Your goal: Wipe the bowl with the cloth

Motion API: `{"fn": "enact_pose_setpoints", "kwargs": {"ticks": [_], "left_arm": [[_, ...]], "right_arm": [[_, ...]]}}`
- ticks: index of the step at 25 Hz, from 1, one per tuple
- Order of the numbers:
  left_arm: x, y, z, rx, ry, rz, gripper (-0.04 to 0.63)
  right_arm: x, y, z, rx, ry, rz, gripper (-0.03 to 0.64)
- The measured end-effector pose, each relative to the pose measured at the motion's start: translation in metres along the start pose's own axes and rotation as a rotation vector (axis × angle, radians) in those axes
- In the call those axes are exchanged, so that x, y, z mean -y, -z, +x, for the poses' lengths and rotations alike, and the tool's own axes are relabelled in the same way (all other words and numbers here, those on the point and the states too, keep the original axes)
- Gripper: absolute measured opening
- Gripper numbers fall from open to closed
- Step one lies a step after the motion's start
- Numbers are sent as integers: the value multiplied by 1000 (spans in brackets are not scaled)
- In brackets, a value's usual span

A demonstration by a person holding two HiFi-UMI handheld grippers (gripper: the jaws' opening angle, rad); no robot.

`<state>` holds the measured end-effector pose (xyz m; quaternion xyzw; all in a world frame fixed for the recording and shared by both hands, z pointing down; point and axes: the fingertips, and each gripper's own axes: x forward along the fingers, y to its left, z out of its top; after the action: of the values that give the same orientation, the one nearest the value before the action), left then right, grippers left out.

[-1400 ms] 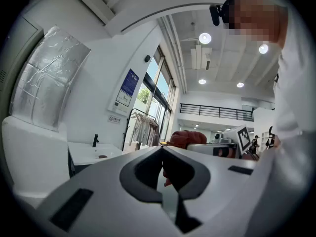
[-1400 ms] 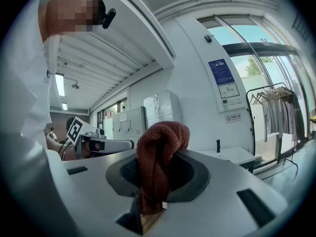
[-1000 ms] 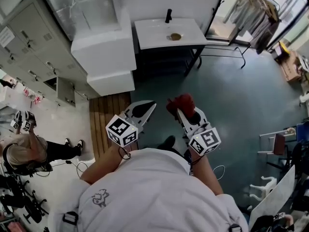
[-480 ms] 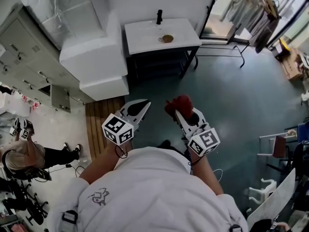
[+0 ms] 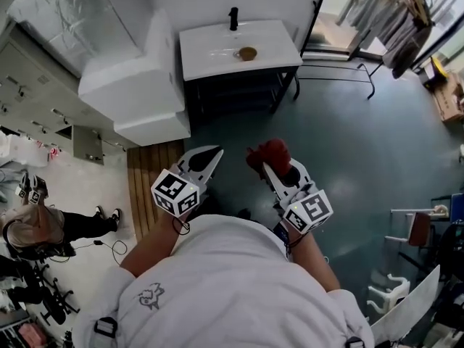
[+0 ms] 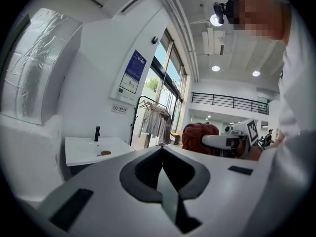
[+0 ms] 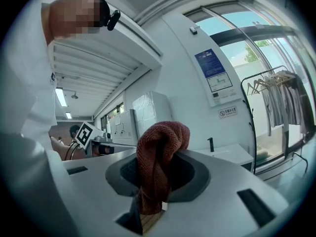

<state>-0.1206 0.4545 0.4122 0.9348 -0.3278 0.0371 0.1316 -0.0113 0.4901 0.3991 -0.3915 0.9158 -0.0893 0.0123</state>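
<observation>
Right gripper (image 5: 267,169) level, nearer sink (image 5: 210,49)

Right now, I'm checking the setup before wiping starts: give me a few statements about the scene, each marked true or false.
1. The right tool is shut on the red cloth. True.
2. The left tool holds the bowl. False: it is shut and empty; the bowl sits on the white sink top.
3. A black faucet stands on the white sink top. True.
4. The red cloth touches the bowl. False: they are well apart.
</observation>
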Motion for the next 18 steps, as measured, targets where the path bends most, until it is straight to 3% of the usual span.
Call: {"fn": "enact_pose_setpoints", "kwargs": {"ticks": [10,18], "left_arm": [[-63,-15,50,-1,49,-20,14],[-141,-54,78,-18,141,23,14]], "right_arm": [[44,2,61,-45,8,18,110],[87,-13,148,-54,56,38,110]]}}
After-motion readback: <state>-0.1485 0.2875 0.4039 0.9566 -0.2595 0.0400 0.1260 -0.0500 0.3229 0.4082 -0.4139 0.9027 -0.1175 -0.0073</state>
